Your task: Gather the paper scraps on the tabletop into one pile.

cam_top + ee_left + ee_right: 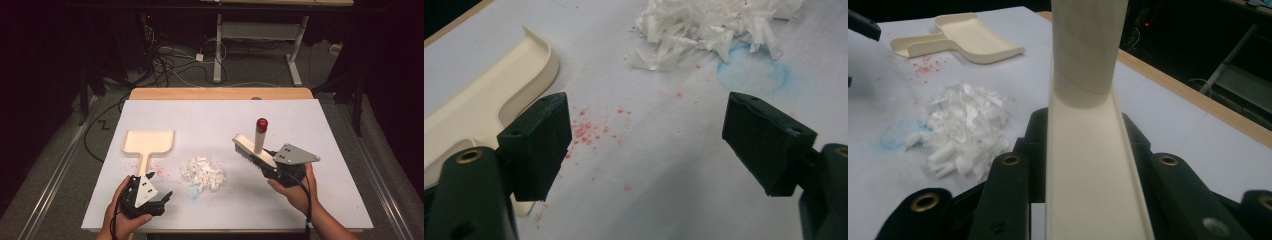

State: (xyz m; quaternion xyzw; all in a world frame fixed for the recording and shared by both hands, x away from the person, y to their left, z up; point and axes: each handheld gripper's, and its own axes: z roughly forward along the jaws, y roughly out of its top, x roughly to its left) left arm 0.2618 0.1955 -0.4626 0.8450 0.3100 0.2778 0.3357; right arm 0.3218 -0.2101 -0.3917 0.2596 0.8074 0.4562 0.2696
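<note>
Right gripper clamps the brush near the table's right edge; left gripper gapes wide, holding nothing, by the front edge, beside the dustpan; paper scraps sit mid-table.

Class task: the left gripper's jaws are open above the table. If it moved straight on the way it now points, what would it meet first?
Probably the heap of torn white paper. The left gripper points across bare table speckled with red crumbs, the dustpan off to its left side. Depth is unclear, so it could graze the tabletop first.
</note>
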